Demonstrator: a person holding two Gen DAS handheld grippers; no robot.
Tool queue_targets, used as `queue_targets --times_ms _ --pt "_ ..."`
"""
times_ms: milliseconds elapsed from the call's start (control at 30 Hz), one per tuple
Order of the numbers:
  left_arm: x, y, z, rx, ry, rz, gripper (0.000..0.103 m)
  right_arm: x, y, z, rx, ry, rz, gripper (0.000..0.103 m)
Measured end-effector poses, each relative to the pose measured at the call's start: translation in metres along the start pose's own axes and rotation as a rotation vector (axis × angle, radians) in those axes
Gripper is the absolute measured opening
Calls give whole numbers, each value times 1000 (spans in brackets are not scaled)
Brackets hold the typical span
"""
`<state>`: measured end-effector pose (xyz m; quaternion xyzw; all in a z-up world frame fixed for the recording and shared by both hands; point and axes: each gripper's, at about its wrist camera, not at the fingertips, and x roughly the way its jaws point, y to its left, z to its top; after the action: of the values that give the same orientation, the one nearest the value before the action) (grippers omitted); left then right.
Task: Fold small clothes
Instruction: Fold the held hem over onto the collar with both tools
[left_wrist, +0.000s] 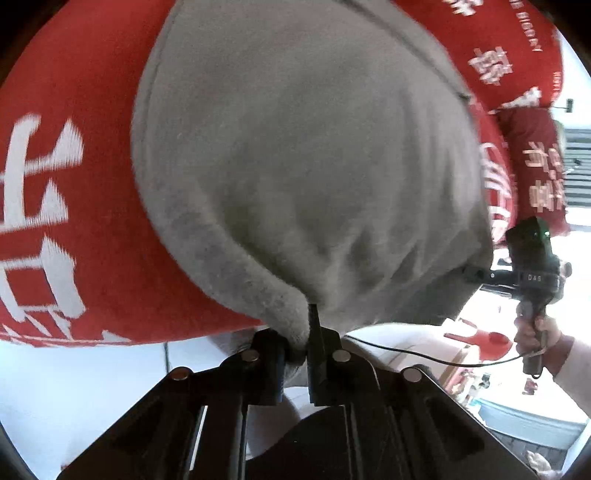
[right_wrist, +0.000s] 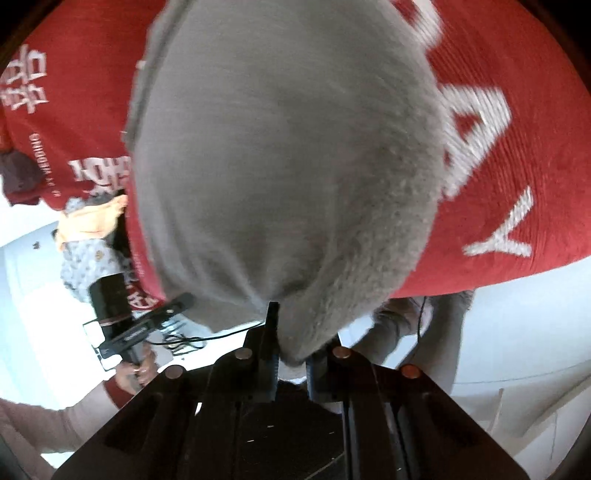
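From the left wrist view we see our left gripper (left_wrist: 309, 341) with its jaws drawn nearly together on a bunched corner of the grey garment (left_wrist: 306, 155), the thick fuzzy hem pinched between the two black fingers. The cloth fans out from that pinch and fills most of the frame, lying against a red cloth with white lettering (left_wrist: 70, 206) behind it; whether the garment rests on that red surface or hangs just clear of it we cannot tell. At the right edge the right gripper (left_wrist: 476, 275) shows side-on, held in the right hand (left_wrist: 535, 332), with its tip at the far edge of the same garment. In the right wrist view our right gripper (right_wrist: 291, 354) likewise has its jaws narrowed onto a gathered corner of the grey garment (right_wrist: 284, 158), the fabric bulging between the fingers, and the left gripper (right_wrist: 181, 302) appears at the left, gripped by the left hand (right_wrist: 138, 369), its tip meeting the cloth's other edge. We judge that we are in the step of carrying one edge of the garment, held at two corners, toward a fold. The next move calls for keeping both corners level and evenly taut, laying that edge squarely onto the opposite one, and only then letting go.
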<state>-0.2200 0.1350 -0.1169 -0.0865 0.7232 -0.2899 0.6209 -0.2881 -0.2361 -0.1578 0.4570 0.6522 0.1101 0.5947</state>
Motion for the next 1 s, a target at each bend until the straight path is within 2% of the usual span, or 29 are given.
queue_targets --times_ms 233,467,633,767,867,1000 --pt "-59 -19 28 -19 -137 -137 9 -40 52 11 -49 -100 121 12" --pt "-107 -21 91 -29 -274 -163 9 -80 101 54 -115 -211 221 12" --pt "-133 -19 145 -28 -358 -141 9 -106 128 106 -149 -267 266 12" --pt "-138 -17 192 -48 -407 -124 9 -123 141 169 -139 -302 266 12" --pt "-132 -13 231 -69 -424 -104 9 -122 149 215 -122 -304 253 12" --pt "-107 -5 282 -97 -411 -71 9 -111 137 269 -77 -275 213 12"
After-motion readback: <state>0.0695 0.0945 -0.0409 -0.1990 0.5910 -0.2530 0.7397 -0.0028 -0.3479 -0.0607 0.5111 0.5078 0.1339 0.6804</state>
